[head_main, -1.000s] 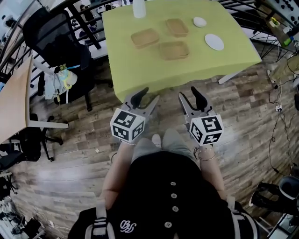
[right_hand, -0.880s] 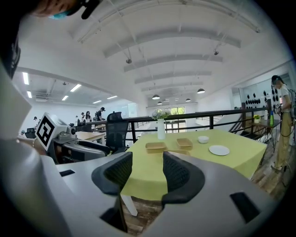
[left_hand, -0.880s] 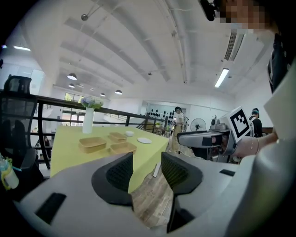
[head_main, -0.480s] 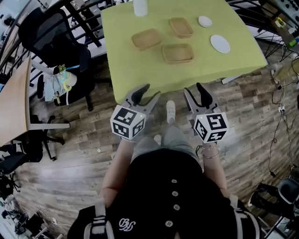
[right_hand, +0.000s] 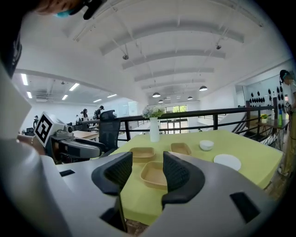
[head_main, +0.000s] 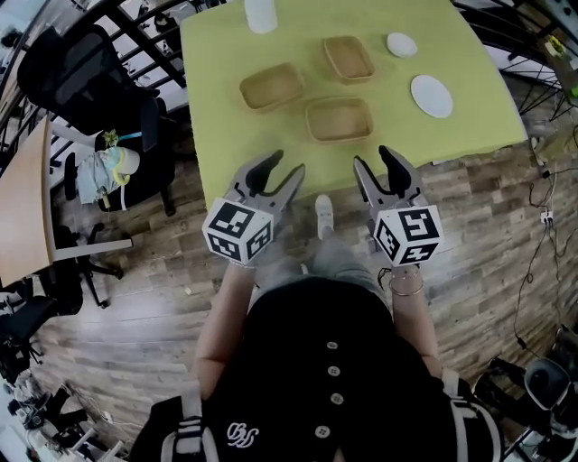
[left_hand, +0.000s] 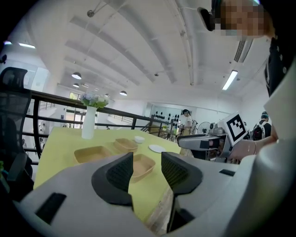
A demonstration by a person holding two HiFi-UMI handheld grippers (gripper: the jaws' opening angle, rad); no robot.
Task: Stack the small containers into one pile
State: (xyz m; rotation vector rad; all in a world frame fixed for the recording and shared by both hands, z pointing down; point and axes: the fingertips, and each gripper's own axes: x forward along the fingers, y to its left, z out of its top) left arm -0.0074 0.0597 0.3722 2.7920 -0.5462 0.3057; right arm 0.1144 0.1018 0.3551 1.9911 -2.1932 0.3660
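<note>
Three shallow tan containers lie apart on the yellow-green table: one at the left, one at the back, and the nearest one. My left gripper and right gripper hover side by side just short of the table's near edge, both open and holding nothing. From the left gripper view, the near container shows past the left gripper. The same near container appears beyond the right gripper.
A white vase stands at the table's far side. A small white bowl and a white plate lie at the right. A black office chair and a wooden desk are to the left; cables trail on the floor at the right.
The person has stepped toward the table. Both grippers are now closer to its near edge, still open, and the containers have not moved.
</note>
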